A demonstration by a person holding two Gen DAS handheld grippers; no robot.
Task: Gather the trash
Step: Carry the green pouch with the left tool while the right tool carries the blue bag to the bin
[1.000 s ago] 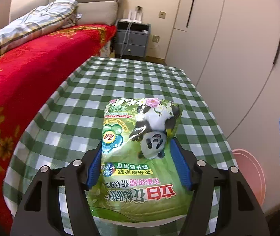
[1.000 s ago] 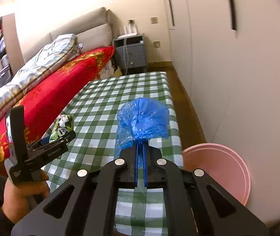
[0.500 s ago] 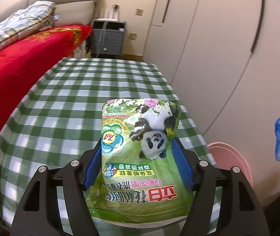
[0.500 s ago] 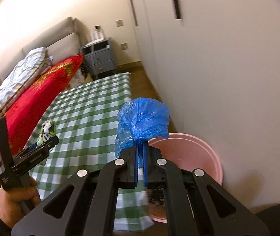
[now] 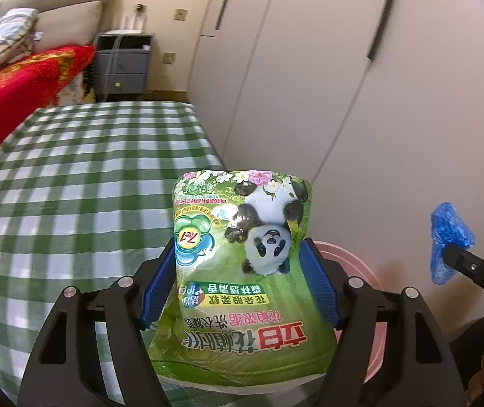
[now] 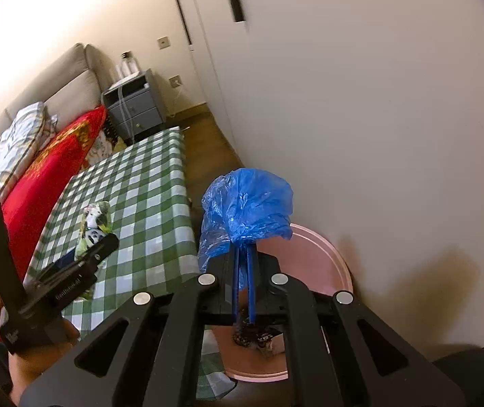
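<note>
We work in a bedroom, at a table under a green-and-white checked cloth [image 5: 72, 183] that stands between a bed with a red blanket [image 5: 21, 84] and a run of pale wardrobe doors [image 5: 360, 84]. A round pink plastic basin [image 6: 313, 254] sits on the floor just beside the table's near corner, against the wardrobe, with some dark scraps already lying in its bottom.

Our right gripper [image 6: 242, 268] is nearly fully closed, pinching a crumpled blue plastic bag [image 6: 245, 203], and it hangs directly over the basin, so this hand is the nearer one to the drop. Our left gripper [image 5: 240, 281] carries a green detergent refill pouch printed with a panda [image 5: 242, 264], held upright between its blue pads; its jaws have just been opening, though the pouch is not yet free of them. From the left wrist view the basin lies just beyond and to the right of the pouch, partly hidden behind it.

We judge that nothing stands between either piece of trash and the basin; only the table edge is close.
</note>
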